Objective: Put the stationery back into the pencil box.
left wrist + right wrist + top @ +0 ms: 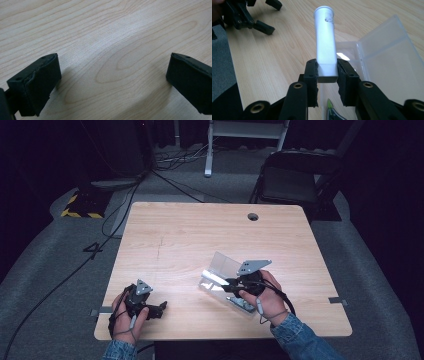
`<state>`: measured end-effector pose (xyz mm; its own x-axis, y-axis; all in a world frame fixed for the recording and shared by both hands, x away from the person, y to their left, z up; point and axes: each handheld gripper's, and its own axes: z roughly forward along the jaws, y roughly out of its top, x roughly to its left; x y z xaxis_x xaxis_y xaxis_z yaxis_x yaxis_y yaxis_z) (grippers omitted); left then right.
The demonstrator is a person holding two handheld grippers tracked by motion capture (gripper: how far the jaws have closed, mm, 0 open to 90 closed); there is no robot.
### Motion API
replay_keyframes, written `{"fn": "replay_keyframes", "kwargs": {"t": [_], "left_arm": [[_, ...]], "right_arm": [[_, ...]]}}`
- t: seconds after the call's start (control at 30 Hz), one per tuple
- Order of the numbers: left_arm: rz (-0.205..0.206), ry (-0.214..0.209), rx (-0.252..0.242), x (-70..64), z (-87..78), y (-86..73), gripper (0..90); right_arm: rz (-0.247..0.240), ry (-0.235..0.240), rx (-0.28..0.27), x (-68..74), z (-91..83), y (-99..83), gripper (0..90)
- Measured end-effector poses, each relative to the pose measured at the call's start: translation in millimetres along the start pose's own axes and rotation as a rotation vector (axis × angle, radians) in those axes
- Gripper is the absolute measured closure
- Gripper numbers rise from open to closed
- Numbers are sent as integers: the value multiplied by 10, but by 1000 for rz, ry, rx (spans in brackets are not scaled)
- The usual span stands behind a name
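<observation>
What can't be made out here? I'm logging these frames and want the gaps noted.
- Print on the silver tube: too small and blurred, right gripper view.
- Tube's held end: covered by the right tool.
- Contents of the clear plastic box: hidden by the right hand, high view.
- Green item: cut off by the bottom edge.

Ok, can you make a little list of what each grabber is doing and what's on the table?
Right gripper: shut on the silver tube, held above the table
Left gripper: open, holding nothing, low over bare wood
Clear plastic box: lid open, beside the silver tube
Wooden table: light wood, round hole near far edge
Behind table: black folding chair
</observation>
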<state>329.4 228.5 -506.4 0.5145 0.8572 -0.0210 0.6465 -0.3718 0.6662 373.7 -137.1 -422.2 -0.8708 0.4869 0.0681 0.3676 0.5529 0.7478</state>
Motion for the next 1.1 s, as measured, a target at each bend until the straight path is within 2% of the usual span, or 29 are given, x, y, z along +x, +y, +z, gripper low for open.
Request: {"fn": "replay_keyframes", "kwargs": {"t": [0.57, 1.1], "left_arm": [[0, 0, 1, 0, 0, 0, 1], [1, -1, 2, 1, 3, 5, 1]], "right_arm": [[15, -17, 66, -113, -77, -149, 720], [20, -11, 130, -139, -33, -206, 720]]}}
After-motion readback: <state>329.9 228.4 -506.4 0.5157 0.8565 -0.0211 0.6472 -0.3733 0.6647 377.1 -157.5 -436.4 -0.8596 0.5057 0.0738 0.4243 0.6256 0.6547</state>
